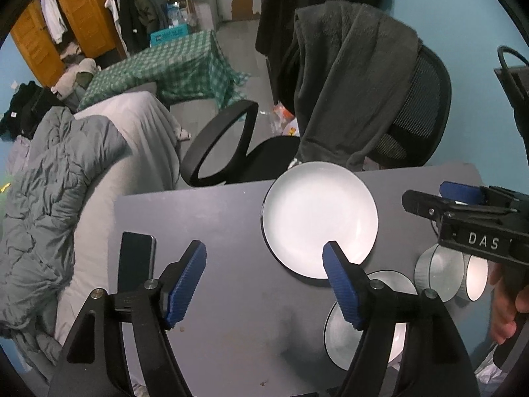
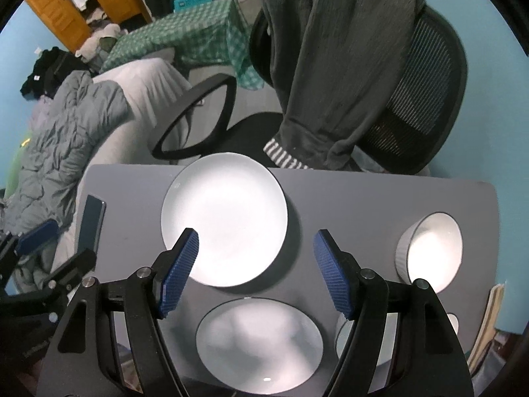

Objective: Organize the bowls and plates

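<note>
Grey table [image 2: 363, 198], both grippers spread wide and empty, left gripper [image 1: 264, 284], right gripper [image 2: 256, 271] seemingly above white plate [image 2: 224, 218].

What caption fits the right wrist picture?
Open right gripper above two round white plates on a grey table, white ribbed bowl beside.

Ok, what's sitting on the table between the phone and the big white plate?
Nothing: bare grey table separates the phone from the big plate, clearest in the right wrist view.
</note>
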Motion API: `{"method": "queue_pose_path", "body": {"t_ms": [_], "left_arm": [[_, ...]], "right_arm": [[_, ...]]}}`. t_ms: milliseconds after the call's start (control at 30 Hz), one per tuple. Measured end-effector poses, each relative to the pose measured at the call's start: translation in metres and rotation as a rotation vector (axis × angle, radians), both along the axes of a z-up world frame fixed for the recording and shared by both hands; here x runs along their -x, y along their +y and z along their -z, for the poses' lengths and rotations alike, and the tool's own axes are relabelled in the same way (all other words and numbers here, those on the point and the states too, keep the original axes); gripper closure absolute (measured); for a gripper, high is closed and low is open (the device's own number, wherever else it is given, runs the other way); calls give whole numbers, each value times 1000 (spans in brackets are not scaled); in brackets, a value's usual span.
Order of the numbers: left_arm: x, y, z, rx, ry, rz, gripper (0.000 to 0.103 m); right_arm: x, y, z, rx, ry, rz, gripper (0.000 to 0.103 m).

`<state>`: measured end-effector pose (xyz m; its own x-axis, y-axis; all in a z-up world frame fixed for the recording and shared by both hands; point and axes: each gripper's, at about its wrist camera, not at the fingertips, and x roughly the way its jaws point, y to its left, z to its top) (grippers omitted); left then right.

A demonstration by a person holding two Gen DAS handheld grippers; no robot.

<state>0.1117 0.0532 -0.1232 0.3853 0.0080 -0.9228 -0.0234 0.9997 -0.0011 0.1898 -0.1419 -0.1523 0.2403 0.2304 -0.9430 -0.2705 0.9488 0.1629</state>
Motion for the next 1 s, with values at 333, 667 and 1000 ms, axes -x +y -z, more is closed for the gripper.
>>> {"method": "queue_pose_path", "body": {"t_ms": [333, 667, 1000], "left_arm": [[19, 7, -22, 32, -37, 16, 23], [36, 1, -27, 17, -29, 70, 23], [50, -7, -21, 29, 3, 102, 23]], "right_arm": [[27, 0, -22, -3, -57, 8, 30], [55, -10, -27, 6, -70, 42, 30], [79, -26, -26, 5, -67, 101, 30]]}}
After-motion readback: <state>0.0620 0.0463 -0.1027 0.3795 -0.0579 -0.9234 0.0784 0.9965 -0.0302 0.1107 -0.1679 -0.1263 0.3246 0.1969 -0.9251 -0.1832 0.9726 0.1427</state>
